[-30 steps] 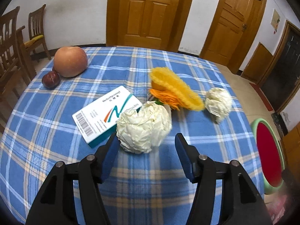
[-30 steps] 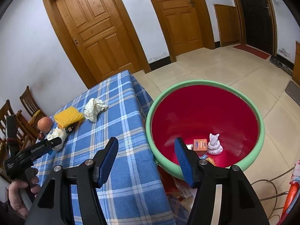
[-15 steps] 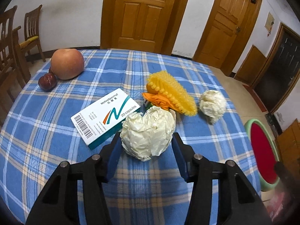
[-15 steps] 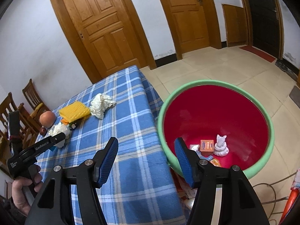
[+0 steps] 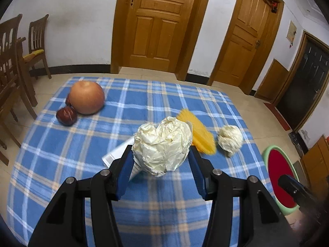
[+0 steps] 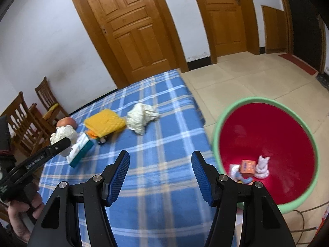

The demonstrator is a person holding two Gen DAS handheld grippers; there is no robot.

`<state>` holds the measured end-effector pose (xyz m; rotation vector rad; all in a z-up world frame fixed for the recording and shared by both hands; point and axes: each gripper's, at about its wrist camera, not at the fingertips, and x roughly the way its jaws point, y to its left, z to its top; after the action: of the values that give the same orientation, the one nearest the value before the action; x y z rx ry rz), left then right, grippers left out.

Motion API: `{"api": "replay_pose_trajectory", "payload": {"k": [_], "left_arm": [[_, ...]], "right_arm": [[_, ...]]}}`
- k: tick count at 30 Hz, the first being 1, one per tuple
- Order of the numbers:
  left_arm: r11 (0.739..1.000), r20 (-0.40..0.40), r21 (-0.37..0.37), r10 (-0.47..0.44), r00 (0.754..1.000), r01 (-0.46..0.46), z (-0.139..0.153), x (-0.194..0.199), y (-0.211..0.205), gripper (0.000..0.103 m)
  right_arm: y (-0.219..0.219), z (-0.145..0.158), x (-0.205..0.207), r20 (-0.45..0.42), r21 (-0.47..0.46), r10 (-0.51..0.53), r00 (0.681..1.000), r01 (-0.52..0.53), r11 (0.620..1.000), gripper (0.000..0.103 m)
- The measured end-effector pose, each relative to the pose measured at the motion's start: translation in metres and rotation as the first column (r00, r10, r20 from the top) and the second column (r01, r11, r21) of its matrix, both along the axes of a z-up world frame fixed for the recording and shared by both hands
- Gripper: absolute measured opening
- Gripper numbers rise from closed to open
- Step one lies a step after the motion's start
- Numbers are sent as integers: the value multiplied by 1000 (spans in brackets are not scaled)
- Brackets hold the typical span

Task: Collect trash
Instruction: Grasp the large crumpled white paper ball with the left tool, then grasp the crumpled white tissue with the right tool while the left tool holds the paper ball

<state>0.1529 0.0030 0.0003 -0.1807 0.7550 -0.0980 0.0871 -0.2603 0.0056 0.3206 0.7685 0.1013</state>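
My left gripper (image 5: pixel 160 156) is shut on a crumpled white paper ball (image 5: pixel 162 144), lifted off the blue plaid table (image 5: pixel 61 154); the right wrist view shows the same ball (image 6: pixel 62 134) in the gripper's far fingers. A second paper wad (image 5: pixel 230 140) (image 6: pixel 141 117) lies on the cloth to the right, beside a yellow sponge (image 5: pixel 198 131) (image 6: pixel 104 123). My right gripper (image 6: pixel 160 164) stands open and holds nothing above the table's right side. A red basin with a green rim (image 6: pixel 218 127) (image 5: pixel 267 152) sits on the floor right of the table, holding some small trash.
An orange-coloured fruit (image 5: pixel 86 97) and a small dark red fruit (image 5: pixel 66 116) rest at the table's far left. A white and teal box (image 6: pixel 80 150) lies near the left gripper. Wooden chairs (image 5: pixel 12 65) stand left of the table, doors behind.
The left gripper closed on the paper ball and raised it off the cloth. The right gripper swung left, from over the basin to over the table edge.
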Motion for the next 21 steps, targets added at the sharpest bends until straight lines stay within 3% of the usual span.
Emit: {"api": "replay_pose_trajectory", "payload": {"k": [11,21], "left_arm": [[996,-3,-24,85,996,-85,-15,27,34,53],[995,-8,-57,78,997,-79,-26,32,42,53]], "right_arm": [[38,-3,56,-12,-23,15,1000,-15,1000,64],[55,-24,103,-32,-79,8,999,-11,997,64]]}}
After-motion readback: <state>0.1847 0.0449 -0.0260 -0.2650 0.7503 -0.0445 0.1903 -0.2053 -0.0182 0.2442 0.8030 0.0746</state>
